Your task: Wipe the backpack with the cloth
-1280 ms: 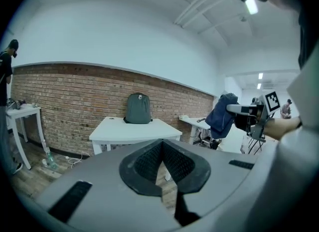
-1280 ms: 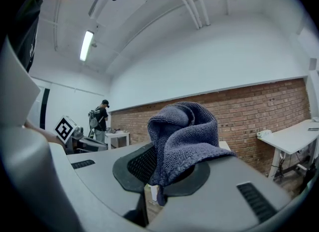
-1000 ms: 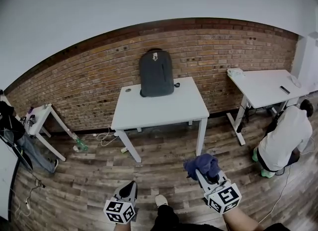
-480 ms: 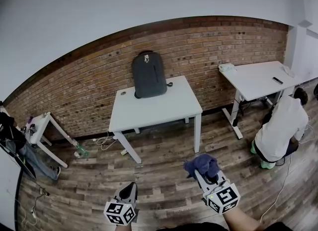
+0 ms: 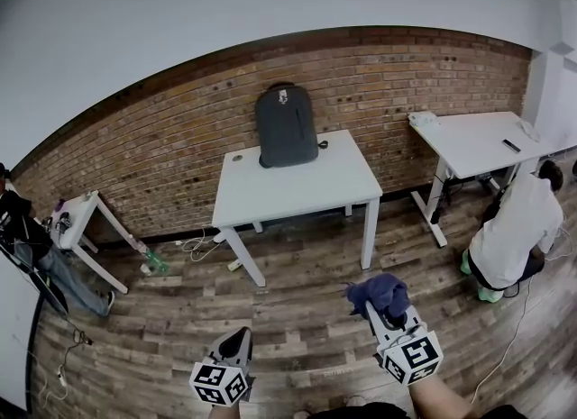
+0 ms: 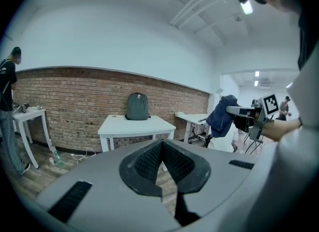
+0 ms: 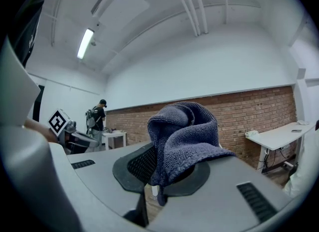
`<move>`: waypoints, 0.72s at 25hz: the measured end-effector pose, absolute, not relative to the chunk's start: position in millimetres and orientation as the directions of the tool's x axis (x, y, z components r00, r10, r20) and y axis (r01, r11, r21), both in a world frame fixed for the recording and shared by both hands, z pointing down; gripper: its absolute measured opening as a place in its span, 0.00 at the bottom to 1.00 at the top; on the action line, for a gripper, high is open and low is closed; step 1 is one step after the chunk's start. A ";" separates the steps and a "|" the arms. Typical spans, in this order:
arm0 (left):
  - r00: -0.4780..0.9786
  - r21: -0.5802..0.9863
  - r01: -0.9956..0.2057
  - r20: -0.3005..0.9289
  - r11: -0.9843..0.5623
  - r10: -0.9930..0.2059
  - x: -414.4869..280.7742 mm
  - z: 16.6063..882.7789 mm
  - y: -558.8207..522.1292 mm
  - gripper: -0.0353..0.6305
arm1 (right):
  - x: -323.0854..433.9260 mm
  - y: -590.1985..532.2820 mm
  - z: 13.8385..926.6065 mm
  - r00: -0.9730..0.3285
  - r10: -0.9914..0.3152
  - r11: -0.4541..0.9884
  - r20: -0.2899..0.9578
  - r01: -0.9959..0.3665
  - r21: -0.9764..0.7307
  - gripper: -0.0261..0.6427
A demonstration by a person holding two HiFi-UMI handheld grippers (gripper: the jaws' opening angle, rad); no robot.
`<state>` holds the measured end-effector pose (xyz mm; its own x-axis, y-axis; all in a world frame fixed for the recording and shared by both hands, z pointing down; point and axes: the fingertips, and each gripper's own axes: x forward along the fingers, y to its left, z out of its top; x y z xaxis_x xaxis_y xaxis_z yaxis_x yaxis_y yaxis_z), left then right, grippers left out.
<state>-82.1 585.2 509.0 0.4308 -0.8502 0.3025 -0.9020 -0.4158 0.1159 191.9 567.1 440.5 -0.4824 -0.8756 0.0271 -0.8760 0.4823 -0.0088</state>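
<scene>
Dead ahead at twelve o'clock, the dark grey backpack point(image 5: 287, 126) stands upright on the table's point(image 5: 306, 194) far edge, handle up, while the right gripper point(image 5: 379, 307) pinches a bunched blue cloth point(image 5: 382, 291) and the left gripper point(image 5: 240, 337) is closed, empty.

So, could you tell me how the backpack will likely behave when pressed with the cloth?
The backpack seems propped upright against the brick wall, so it probably won't tip backward. Its soft-looking fabric may dent; sideways strokes might slide it.

A red brick wall point(image 5: 180, 147) runs beneath white plaster. On the wood-plank floor point(image 5: 297, 318) stand a white surface point(image 5: 297, 187), a second white table point(image 5: 478, 142) and a small side table point(image 5: 77, 212).
</scene>
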 end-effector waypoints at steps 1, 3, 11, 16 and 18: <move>0.430 0.116 -0.902 0.301 -0.415 -0.851 -88.8 509.4 587.5 0.04 | 185.9 569.3 441.5 -0.484 -0.875 0.484 0.028 -0.875 -0.005 0.10; 0.430 0.119 -0.902 0.299 -0.414 -0.852 -99.8 510.3 591.1 0.04 | 173.2 573.9 442.9 -0.490 -0.871 0.491 0.032 -0.871 0.000 0.10; 0.422 0.097 -0.906 0.255 -0.411 -0.870 -128.2 494.7 606.8 0.04 | 143.2 590.0 443.4 -0.488 -0.871 0.487 0.047 -0.873 -0.027 0.10; 0.428 0.103 -0.904 0.258 -0.416 -0.866 -139.0 493.8 605.7 0.04 | 136.2 595.2 434.6 -0.492 -0.870 0.490 0.038 -0.870 -0.058 0.10; 0.432 0.106 -0.902 0.258 -0.419 -0.865 -140.7 494.2 606.0 0.04 | 134.6 596.4 432.9 -0.489 -0.872 0.487 0.033 -0.872 -0.055 0.10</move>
